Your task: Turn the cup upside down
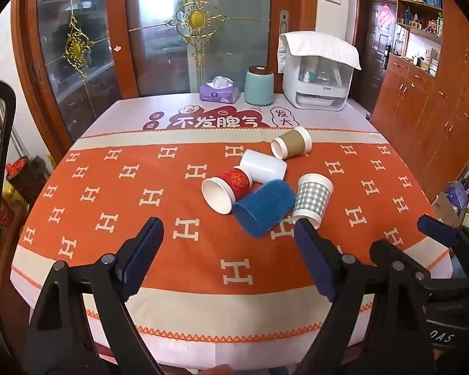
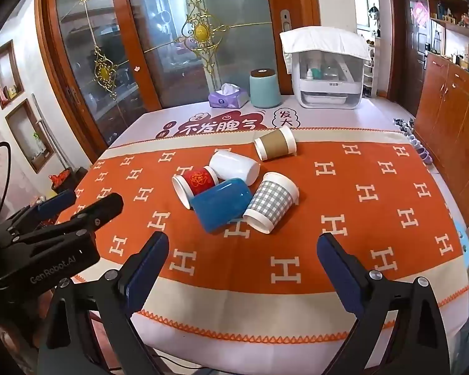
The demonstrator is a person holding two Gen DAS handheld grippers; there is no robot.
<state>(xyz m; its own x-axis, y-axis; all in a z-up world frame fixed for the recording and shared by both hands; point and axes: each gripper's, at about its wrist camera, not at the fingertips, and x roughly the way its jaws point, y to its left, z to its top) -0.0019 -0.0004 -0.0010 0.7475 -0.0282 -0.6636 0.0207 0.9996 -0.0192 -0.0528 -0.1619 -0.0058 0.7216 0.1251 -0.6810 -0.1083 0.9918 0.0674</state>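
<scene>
Several cups lie on their sides in a cluster on the orange cloth: a blue cup, a grey checked paper cup, a red-sleeved paper cup, a white cup and a brown-sleeved paper cup. My left gripper is open and empty, just in front of the cluster. My right gripper is open and empty, also short of the cups. The right gripper shows at the right edge of the left wrist view.
The table carries a purple tissue box, a teal canister and a white appliance under a cloth at its far edge. Glass sliding doors stand behind. Wooden cabinets stand at the right.
</scene>
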